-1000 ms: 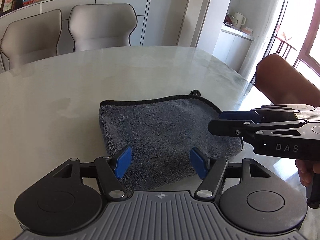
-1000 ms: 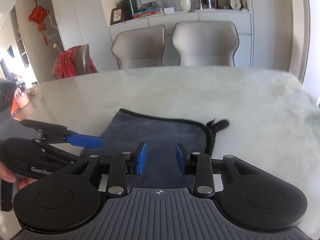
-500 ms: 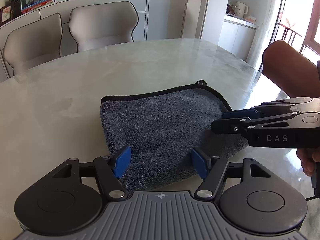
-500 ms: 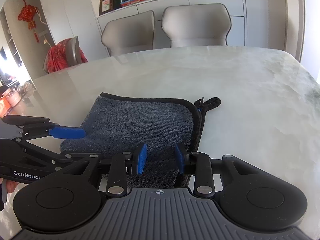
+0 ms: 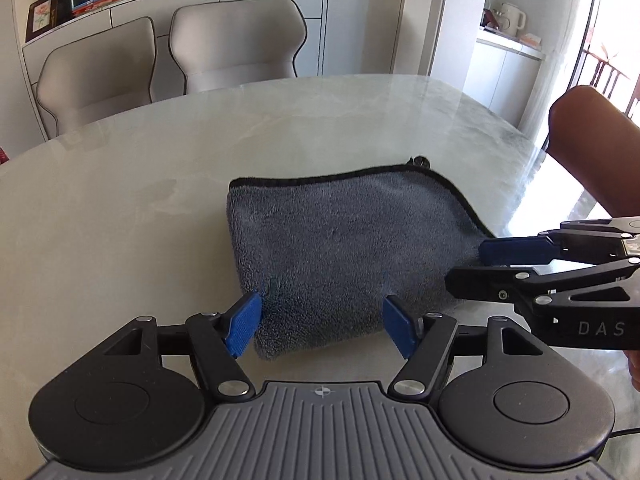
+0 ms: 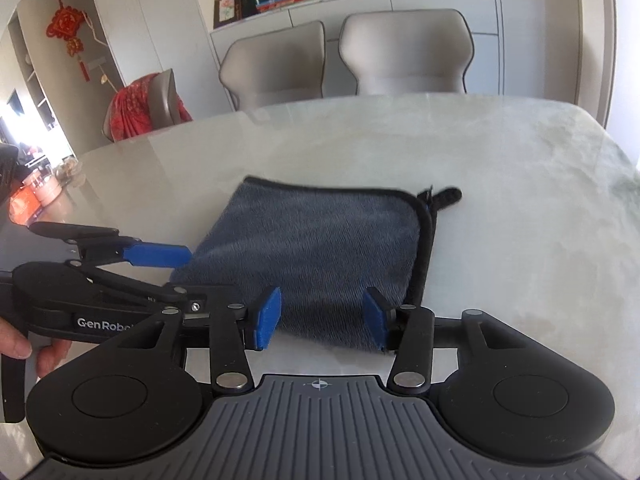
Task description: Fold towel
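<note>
A folded grey towel [image 5: 344, 248] with black trim lies flat on the pale marble table [image 5: 120, 208]; it also shows in the right wrist view [image 6: 320, 248]. Its black hanging loop [image 6: 446, 196] sticks out at the far right corner. My left gripper [image 5: 322, 328] is open and empty, just above the towel's near edge. My right gripper [image 6: 320, 316] is open and empty, over the towel's near right part. Each gripper shows from the side in the other view: the right one [image 5: 476, 264] at the towel's right edge, the left one [image 6: 182, 276] at its left edge.
Two beige chairs [image 5: 236, 40] stand behind the table's far edge, in front of a white sideboard [image 6: 400, 0]. A chair draped in red cloth [image 6: 144, 108] stands far left. A brown chair back [image 5: 592, 144] is at the table's right edge.
Both grippers have pulled back and risen from the towel. The right gripper's jaws have opened wider. The towel has stayed put.
</note>
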